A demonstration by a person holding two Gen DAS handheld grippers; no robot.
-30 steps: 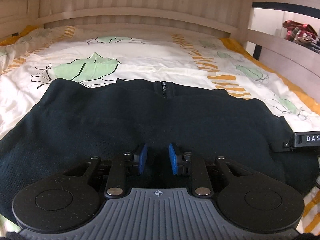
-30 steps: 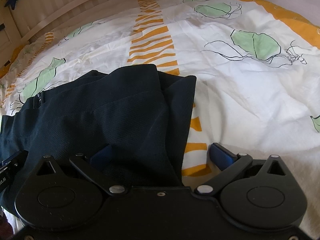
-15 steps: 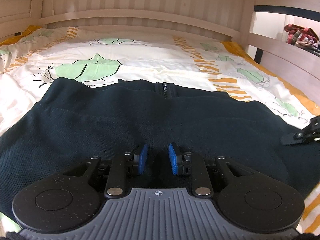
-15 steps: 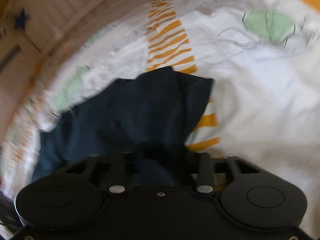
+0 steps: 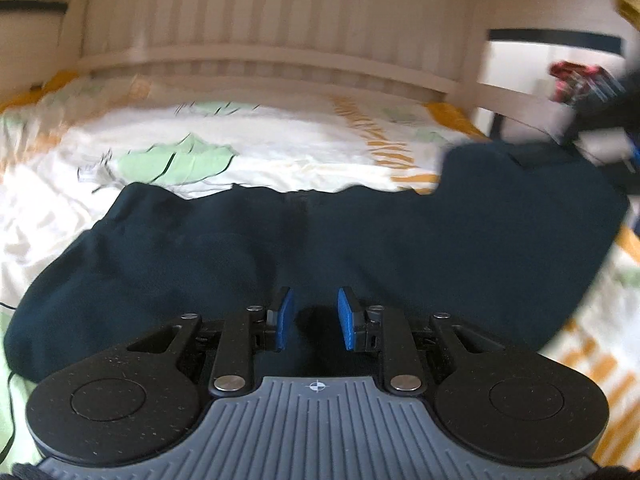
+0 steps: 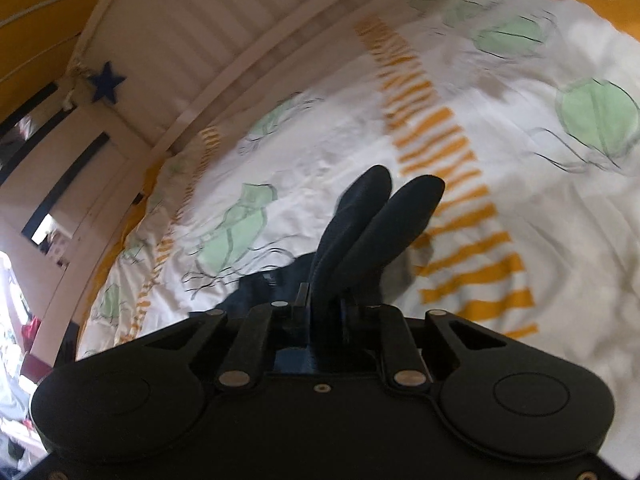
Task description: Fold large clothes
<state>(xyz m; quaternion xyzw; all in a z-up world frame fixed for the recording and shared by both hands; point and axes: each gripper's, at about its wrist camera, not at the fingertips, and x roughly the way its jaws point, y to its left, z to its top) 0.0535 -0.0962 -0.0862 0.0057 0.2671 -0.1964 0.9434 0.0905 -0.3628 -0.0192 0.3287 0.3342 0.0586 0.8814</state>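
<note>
A bed fills both views, its white quilt [image 5: 280, 152] printed with green leaves and orange stripes, backed by a pale slatted headboard [image 5: 280, 32]. On the quilt lies the dark garment [image 5: 360, 240], spread wide across the middle of the left wrist view, with what looks like a zip at its far edge, though blur makes that hard to confirm. Its right corner stands raised off the quilt toward the upper right, where a dark blurred shape is probably the other gripper.

In the right wrist view a doubled fold of the same dark cloth sticks up and forward out of the right gripper [image 6: 324, 300], above the quilt. That gripper's jaws have just been closing and now pinch the fold between them.

The left gripper [image 5: 314, 316] sits low over the near edge of the garment. Its blue pads [image 5: 346, 318] stand close together with a narrow gap, and dark cloth fills that gap, pinched.

A blue star [image 6: 105, 82] hangs on the bed frame.
</note>
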